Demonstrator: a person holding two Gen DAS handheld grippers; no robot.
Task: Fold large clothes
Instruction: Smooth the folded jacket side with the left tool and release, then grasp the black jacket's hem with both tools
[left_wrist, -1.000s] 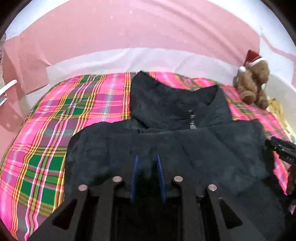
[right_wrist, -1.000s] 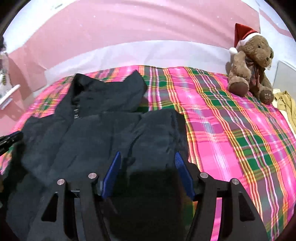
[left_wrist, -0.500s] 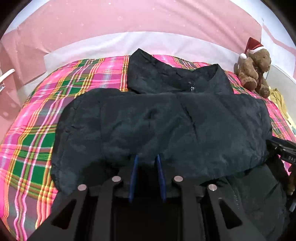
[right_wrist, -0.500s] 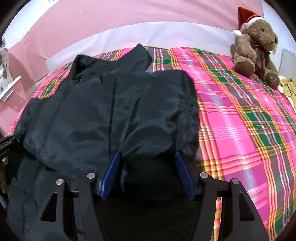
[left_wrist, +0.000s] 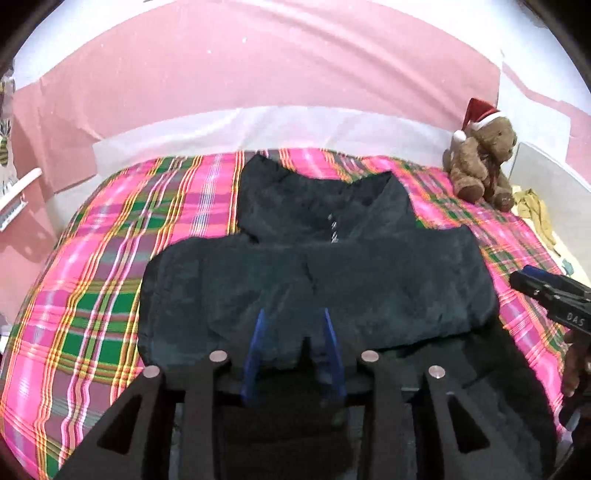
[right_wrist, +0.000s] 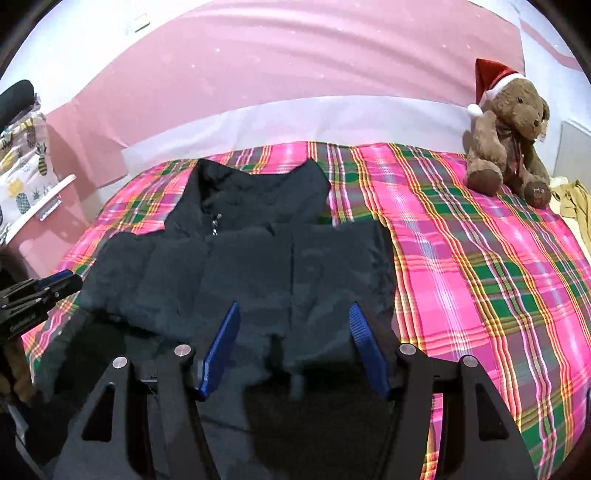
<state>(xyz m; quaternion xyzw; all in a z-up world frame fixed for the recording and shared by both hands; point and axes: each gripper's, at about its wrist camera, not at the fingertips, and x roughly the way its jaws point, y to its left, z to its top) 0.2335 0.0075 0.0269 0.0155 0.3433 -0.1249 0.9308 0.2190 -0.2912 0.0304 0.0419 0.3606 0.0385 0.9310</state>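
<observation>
A large black fleece jacket (left_wrist: 332, 280) lies folded across the plaid bed cover (left_wrist: 92, 295), collar and zipper toward the wall; it also shows in the right wrist view (right_wrist: 240, 266). My left gripper (left_wrist: 293, 317) stands open over the near folded edge, its blue pads apart with nothing between them. My right gripper (right_wrist: 293, 314) is wide open over the jacket's right part and holds nothing. Each gripper shows at the edge of the other's view, the right one (left_wrist: 546, 295) and the left one (right_wrist: 37, 295).
A brown teddy bear (right_wrist: 509, 147) with a red Santa hat sits at the bed's far right corner. A yellowish cloth (right_wrist: 576, 199) lies beside it. A pink wall and white headboard strip (left_wrist: 258, 125) stand behind. A pineapple-print cloth (right_wrist: 26, 158) hangs at the left.
The lower part of the jacket was carried up over the body toward the collar. My left gripper was shut on the fabric and has opened and let go; both grippers have drawn back.
</observation>
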